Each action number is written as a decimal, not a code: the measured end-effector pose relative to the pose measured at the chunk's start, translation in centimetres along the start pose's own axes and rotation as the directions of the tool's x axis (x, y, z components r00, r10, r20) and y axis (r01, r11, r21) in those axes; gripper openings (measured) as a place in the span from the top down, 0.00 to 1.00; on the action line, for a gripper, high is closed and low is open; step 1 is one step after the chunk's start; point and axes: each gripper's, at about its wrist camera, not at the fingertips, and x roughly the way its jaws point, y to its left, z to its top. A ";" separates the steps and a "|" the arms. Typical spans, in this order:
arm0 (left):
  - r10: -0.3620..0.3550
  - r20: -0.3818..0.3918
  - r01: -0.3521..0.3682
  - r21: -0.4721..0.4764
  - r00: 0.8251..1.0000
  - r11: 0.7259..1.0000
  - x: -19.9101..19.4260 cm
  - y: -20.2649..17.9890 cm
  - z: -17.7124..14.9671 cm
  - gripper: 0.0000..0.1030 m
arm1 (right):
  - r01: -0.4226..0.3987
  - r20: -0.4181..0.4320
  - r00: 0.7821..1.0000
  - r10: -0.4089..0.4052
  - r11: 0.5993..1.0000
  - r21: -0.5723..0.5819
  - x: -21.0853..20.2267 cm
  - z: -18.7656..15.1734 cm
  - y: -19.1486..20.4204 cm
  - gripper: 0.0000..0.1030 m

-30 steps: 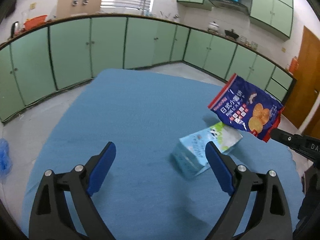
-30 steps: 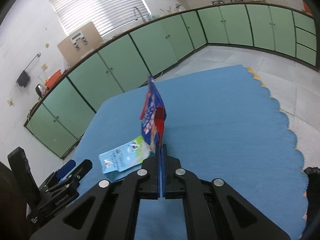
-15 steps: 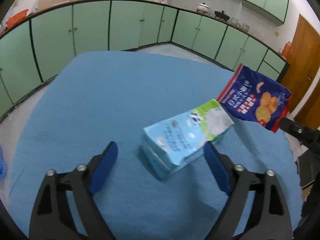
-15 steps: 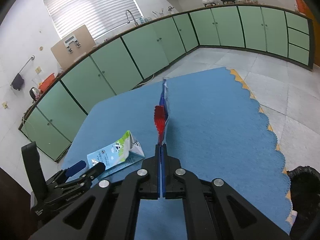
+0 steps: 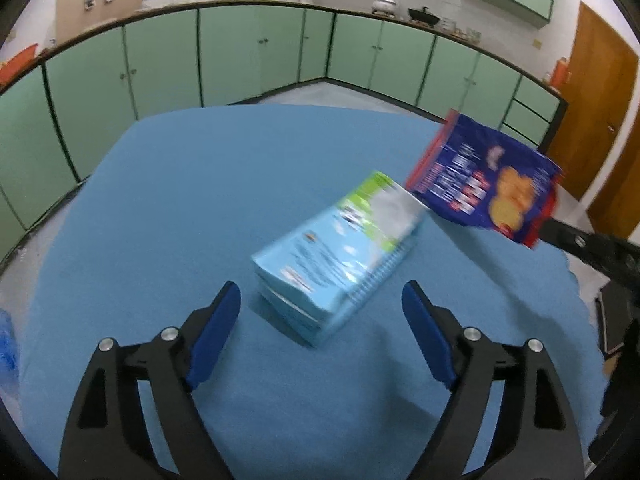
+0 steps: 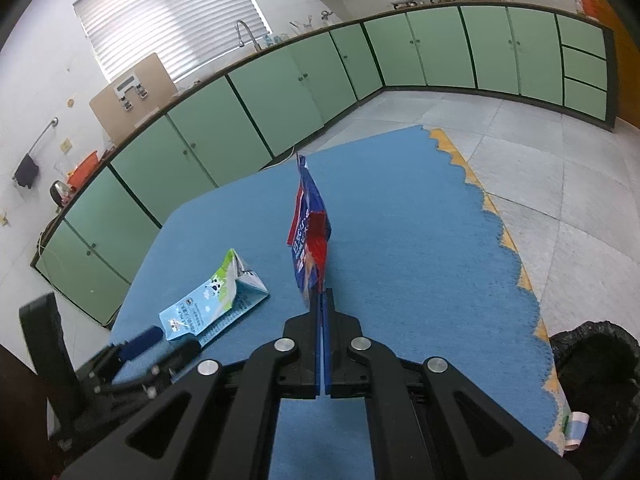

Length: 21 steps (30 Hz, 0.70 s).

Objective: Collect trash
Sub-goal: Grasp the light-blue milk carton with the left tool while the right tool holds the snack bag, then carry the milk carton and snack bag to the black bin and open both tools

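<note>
In the left wrist view the milk carton (image 5: 340, 252) and the snack bag (image 5: 484, 184) are smeared by motion, so their print cannot be read, and the right tool (image 5: 538, 230) holding the bag shows only as a dark bar running off the right edge. In the right wrist view the bag (image 6: 310, 240) is edge-on, its face hidden, and its lower end vanishes between the closed fingers. The left tool (image 6: 160, 342) is blurred there, and the black bin (image 6: 592, 364) beside the table (image 6: 420, 240) is cut by the picture's rim.
</note>
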 end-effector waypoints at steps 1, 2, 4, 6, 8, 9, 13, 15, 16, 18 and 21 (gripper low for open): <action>0.006 0.000 -0.006 0.001 1.000 1.000 0.2 0.2 0.3 0.20 | -0.001 0.000 1.000 0.001 1.000 0.002 0.0 0.0 0.0 0.99; 0.011 -0.009 -0.010 0.007 1.000 1.000 0.6 0.4 0.5 0.19 | -0.002 0.000 1.000 0.002 1.000 0.005 0.0 0.0 0.0 0.99; 0.004 -0.026 -0.003 0.017 1.000 1.000 1.2 0.7 0.8 0.19 | -0.004 -0.001 1.000 0.004 1.000 0.008 0.0 0.0 -0.2 0.99; -0.004 -0.040 0.005 0.018 0.999 1.000 1.7 0.7 0.9 0.19 | -0.005 -0.002 1.000 0.005 1.000 0.008 0.1 0.0 -0.3 0.99; -0.019 -0.057 0.019 0.010 0.998 1.000 2.3 0.8 0.9 0.20 | -0.006 -0.002 1.000 0.006 1.000 0.009 0.1 0.0 -0.3 0.99; -0.027 -0.065 0.028 0.008 0.998 1.000 2.5 0.6 0.9 0.20 | -0.006 -0.002 1.000 0.006 1.000 0.009 0.1 0.0 -0.3 0.99; -0.030 -0.061 0.030 0.008 0.998 1.000 2.5 0.2 0.7 0.44 | -0.008 -0.002 1.000 0.008 1.000 0.008 0.1 -0.2 -0.1 0.99; -0.037 -0.057 0.037 0.001 0.998 0.999 2.3 -0.2 0.5 0.50 | -0.009 -0.001 1.000 0.009 1.000 0.008 0.0 -0.3 -0.1 0.99; -0.037 -0.049 0.036 -0.005 0.998 0.999 2.0 -0.4 0.4 0.53 | -0.010 -0.001 1.000 0.010 1.000 0.008 -0.1 -0.3 -0.1 0.99; -0.036 -0.018 0.035 -0.012 0.999 0.999 1.1 -0.9 0.1 0.57 | -0.012 0.002 1.000 0.012 1.000 0.007 -0.3 -0.3 -0.1 0.99; -0.041 0.016 0.041 -0.021 0.999 0.999 -0.5 -1.5 -0.1 0.57 | -0.010 0.013 1.000 0.010 1.000 -0.005 -0.9 -0.4 0.0 0.99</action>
